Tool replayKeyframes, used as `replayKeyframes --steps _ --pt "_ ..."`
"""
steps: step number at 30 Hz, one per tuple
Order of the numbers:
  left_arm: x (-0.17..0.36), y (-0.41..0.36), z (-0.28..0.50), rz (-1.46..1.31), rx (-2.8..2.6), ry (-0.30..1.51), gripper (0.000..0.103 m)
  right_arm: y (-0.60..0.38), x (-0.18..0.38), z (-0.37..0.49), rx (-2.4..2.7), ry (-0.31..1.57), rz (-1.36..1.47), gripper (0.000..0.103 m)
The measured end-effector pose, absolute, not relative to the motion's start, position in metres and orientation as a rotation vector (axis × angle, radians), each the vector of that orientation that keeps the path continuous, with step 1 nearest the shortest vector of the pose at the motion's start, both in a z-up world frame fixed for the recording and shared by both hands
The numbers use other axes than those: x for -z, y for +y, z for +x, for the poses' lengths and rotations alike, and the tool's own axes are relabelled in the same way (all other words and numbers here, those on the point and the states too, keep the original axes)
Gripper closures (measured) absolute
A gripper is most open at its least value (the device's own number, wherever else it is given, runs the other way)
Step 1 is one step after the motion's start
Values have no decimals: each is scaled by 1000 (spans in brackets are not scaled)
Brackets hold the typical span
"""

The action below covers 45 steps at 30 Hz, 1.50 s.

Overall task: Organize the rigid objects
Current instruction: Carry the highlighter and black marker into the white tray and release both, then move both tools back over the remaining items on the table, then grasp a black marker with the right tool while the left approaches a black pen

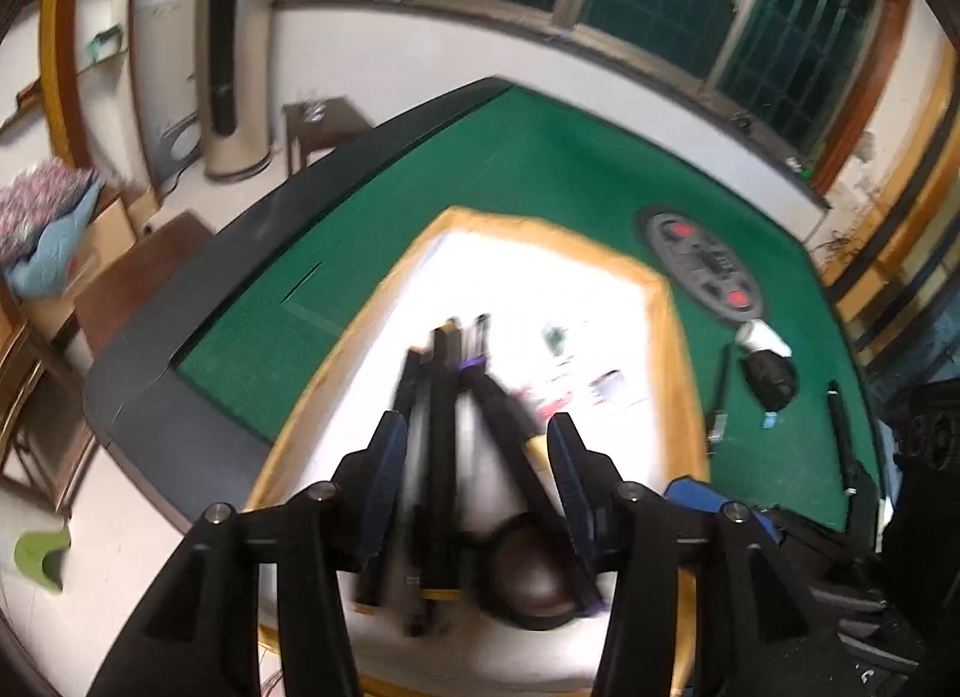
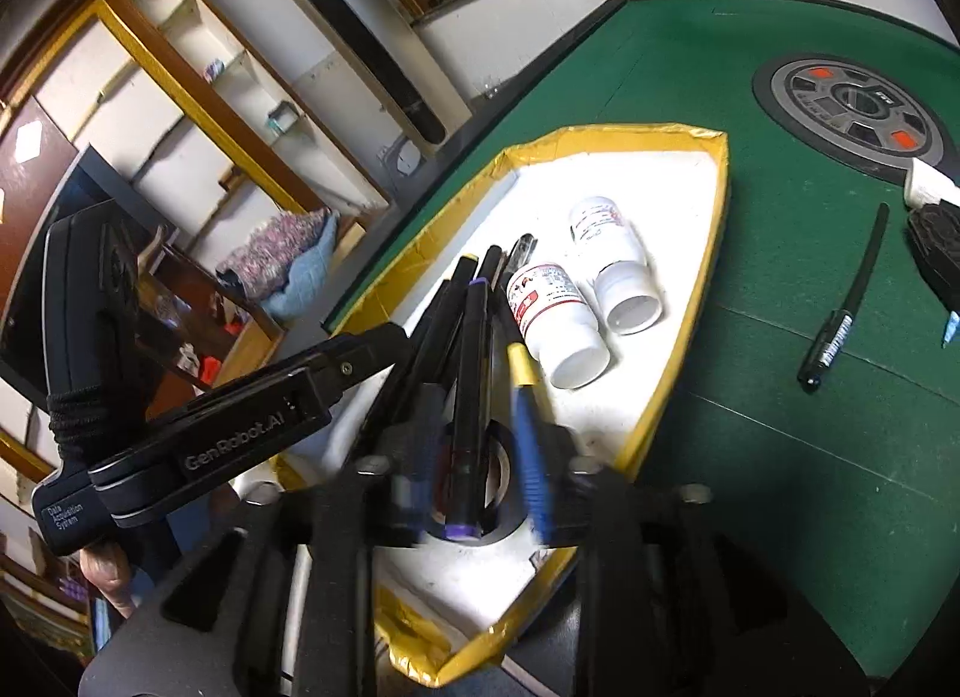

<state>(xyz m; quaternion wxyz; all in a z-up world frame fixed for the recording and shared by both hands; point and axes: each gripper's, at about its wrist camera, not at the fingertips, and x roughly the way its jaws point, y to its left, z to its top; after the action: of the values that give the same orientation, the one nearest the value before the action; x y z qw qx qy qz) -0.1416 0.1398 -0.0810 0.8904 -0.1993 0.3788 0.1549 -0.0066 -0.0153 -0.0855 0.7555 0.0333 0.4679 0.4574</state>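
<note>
A white tray with yellow taped rim (image 2: 714, 205) lies on the green table and also shows in the left wrist view (image 1: 678, 337). Several black pens (image 2: 468, 325) lie in it beside two white bottles (image 2: 558, 325) (image 2: 618, 271) on their sides, and a black tape roll (image 2: 498, 493) sits near the front. My left gripper (image 1: 474, 439) is open over the pens (image 1: 444, 397); the view is blurred. My right gripper (image 2: 474, 493) hovers open over the tape roll and pen ends, blurred. The left gripper body (image 2: 240, 433) reaches in from the left.
A loose black pen (image 2: 840, 319) lies on the green felt right of the tray. A round grey control panel (image 2: 852, 108) sits in the table's middle. A white object and a black object (image 1: 768, 361) lie near it. Shelves and a tower fan stand behind.
</note>
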Motion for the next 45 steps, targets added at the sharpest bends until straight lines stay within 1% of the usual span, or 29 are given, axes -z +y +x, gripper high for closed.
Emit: replayKeyframes --steps 4,9,15,21,26,34,40,45 --pt "67 119 -131 -399 -261 755 53 -45 72 -12 -1026 968 117 65" --pt "58 92 -106 -406 -182 768 53 -96 60 -7 -981 913 157 65" --pt "53 46 -76 -328 -101 801 53 -167 57 28 -842 901 232 65" --pt "59 18 -54 -261 -49 849 53 -210 56 60 -715 901 226 65" --pt "71 11 -41 -256 -29 915 53 -239 59 82 -651 914 227 65" --pt "77 8 -40 -245 -20 942 53 -282 60 112 -536 919 229 65" --pt "81 10 -32 -242 -12 956 53 -290 74 136 -431 967 181 66" --pt "84 12 -27 -234 -13 972 53 -302 79 151 -355 973 175 66"
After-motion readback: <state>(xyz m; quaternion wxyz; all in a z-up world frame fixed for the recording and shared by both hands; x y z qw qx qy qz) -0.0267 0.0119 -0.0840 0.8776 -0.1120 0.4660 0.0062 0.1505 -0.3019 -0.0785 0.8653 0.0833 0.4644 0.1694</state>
